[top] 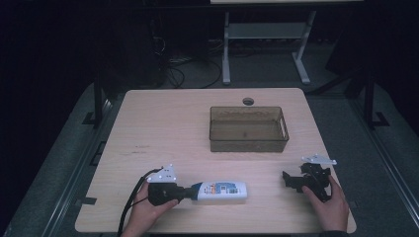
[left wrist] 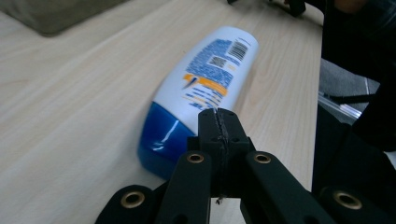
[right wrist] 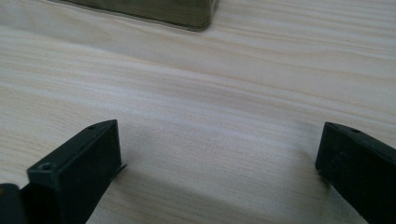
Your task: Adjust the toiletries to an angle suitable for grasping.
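I'm parking the left gripper (top: 184, 193) at the cap end of the shampoo bottle (top: 223, 190); in the left gripper view its fingers (left wrist: 209, 135) are pressed flat together, nothing between them, tips sitting just over the blue cap (left wrist: 161, 140); I judge they're closed so I can nudge or line up on the bottle rather than grab it yet. The bottle is lying on its side on the counter (top: 163, 128), near the front edge, cap pointing toward my left hand (top: 146, 210), label up; lying flat keeps it from rolling off.

The right gripper (top: 292, 180) is hovering low over bare counter at the front right, well apart from the bottle; its fingers (right wrist: 77, 168) are spread wide, holding nothing; I'm likely keeping it ready to take the far end.

The brown see-through bin (top: 248, 129) is sitting mid-counter behind both grippers, looking empty; probably the drop spot, so the bottle is waiting in front of it.
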The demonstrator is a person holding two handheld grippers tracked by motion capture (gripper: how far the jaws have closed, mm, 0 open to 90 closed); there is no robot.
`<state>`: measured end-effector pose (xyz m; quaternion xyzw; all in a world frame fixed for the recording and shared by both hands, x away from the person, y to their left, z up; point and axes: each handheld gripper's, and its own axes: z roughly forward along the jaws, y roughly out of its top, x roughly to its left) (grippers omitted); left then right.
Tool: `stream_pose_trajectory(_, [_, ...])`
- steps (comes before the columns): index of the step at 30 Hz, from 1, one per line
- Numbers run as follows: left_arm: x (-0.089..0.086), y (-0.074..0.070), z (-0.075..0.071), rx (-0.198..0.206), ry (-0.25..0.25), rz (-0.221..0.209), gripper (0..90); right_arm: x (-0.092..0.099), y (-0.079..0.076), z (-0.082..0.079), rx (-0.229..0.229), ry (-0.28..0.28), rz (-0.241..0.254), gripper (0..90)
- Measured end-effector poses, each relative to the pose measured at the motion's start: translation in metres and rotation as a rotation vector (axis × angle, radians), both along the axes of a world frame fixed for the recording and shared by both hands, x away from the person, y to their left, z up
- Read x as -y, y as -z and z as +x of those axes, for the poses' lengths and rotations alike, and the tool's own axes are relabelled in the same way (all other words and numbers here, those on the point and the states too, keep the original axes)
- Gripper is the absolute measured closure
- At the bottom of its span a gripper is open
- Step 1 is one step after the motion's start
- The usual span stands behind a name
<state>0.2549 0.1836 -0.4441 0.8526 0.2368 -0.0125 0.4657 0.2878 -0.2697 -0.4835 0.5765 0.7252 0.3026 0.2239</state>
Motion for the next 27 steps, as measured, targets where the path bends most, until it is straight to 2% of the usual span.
stream_pose_trajectory(5, [0.007, 0.003, -0.003, -0.012, 0.015, -0.002, 89.9, 0.0, 0.0, 0.0, 0.0, 0.0, 0.0, 0.0])
stream_pose_trajectory(10, [0.013, 0.009, -0.004, -0.011, 0.027, 0.026, 89.9, 0.0, 0.0, 0.0, 0.0, 0.0, 0.0, 0.0])
stream_pose_trajectory(13, [0.013, 0.01, -0.003, -0.012, 0.024, 0.034, 89.9, 0.0, 0.0, 0.0, 0.0, 0.0, 0.0, 0.0])
stream_pose_trajectory(14, [0.013, 0.01, -0.003, -0.004, 0.017, 0.053, 89.9, 0.0, 0.0, 0.0, 0.0, 0.0, 0.0, 0.0])
stream_pose_trajectory(18, [0.012, 0.01, -0.001, -0.009, 0.009, 0.05, 89.9, 0.0, 0.0, 0.0, 0.0, 0.0, 0.0, 0.0])
stream_pose_trajectory(27, [0.013, 0.008, 0.007, 0.01, -0.003, 0.074, 89.9, 0.0, 0.0, 0.0, 0.0, 0.001, 0.001, 0.0])
